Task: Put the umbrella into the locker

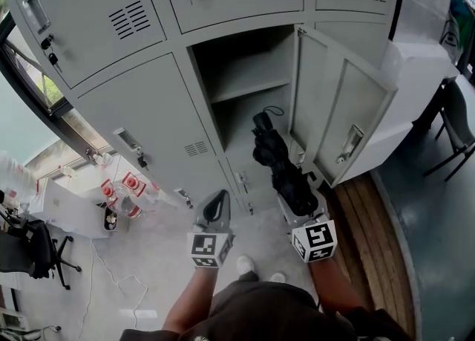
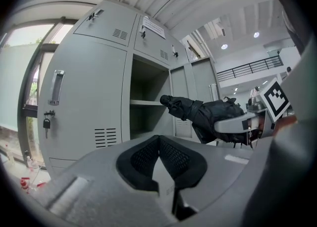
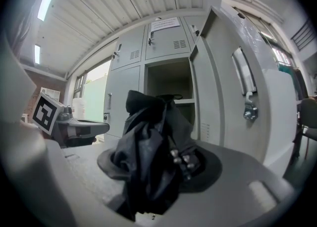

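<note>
A black folded umbrella (image 1: pixel 278 161) sticks out level from my right gripper (image 1: pixel 297 198), which is shut on its lower end. Its tip points at the open locker compartment (image 1: pixel 252 87), just in front of the lower space under the shelf (image 1: pixel 249 88). The locker door (image 1: pixel 338 109) stands swung open to the right. In the right gripper view the umbrella (image 3: pixel 151 147) fills the jaws, with the opening (image 3: pixel 168 80) straight behind it. My left gripper (image 1: pixel 217 204) is beside it on the left, shut and empty; its pads (image 2: pixel 143 157) meet at the tips. From there the umbrella (image 2: pixel 208 112) shows at right.
Shut grey locker doors (image 1: pixel 141 117) surround the open one, some with keys hanging. Red and white containers (image 1: pixel 122 191) lie on the floor by a window at left, near an office chair (image 1: pixel 33 250). A chair (image 1: pixel 456 128) and a wooden strip (image 1: pixel 371 235) are at right.
</note>
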Demonstrator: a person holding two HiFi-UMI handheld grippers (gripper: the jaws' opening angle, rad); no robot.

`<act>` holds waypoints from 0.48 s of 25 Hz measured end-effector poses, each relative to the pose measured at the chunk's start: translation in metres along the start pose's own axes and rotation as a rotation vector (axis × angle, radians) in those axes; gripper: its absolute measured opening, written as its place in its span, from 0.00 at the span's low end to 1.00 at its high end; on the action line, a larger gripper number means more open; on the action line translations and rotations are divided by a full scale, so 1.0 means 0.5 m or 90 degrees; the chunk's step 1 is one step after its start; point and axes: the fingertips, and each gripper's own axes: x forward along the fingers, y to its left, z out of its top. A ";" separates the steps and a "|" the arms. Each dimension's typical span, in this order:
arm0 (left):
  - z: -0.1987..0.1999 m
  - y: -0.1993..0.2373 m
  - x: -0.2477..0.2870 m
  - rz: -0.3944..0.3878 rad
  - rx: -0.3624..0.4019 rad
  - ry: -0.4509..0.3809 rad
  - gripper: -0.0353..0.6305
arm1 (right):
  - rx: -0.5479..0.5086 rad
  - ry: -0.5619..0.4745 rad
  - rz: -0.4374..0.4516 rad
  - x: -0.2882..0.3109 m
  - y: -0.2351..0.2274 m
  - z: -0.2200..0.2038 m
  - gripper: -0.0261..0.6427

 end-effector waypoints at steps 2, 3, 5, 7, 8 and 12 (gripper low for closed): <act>0.006 0.011 0.022 -0.008 -0.003 -0.006 0.06 | -0.006 0.003 -0.004 0.023 -0.005 0.004 0.39; 0.009 0.016 0.033 -0.013 -0.005 -0.005 0.06 | -0.008 0.004 -0.006 0.034 -0.009 0.006 0.39; 0.012 0.031 0.050 -0.018 -0.005 -0.009 0.06 | -0.008 0.008 -0.012 0.054 -0.013 0.007 0.39; 0.011 0.049 0.064 -0.018 -0.001 -0.018 0.06 | -0.010 0.014 -0.019 0.073 -0.016 0.005 0.39; 0.010 0.058 0.071 -0.018 -0.001 -0.019 0.06 | -0.011 0.016 -0.024 0.081 -0.019 0.004 0.39; 0.011 0.087 0.089 -0.018 -0.006 -0.026 0.06 | -0.014 0.027 -0.036 0.112 -0.028 -0.001 0.39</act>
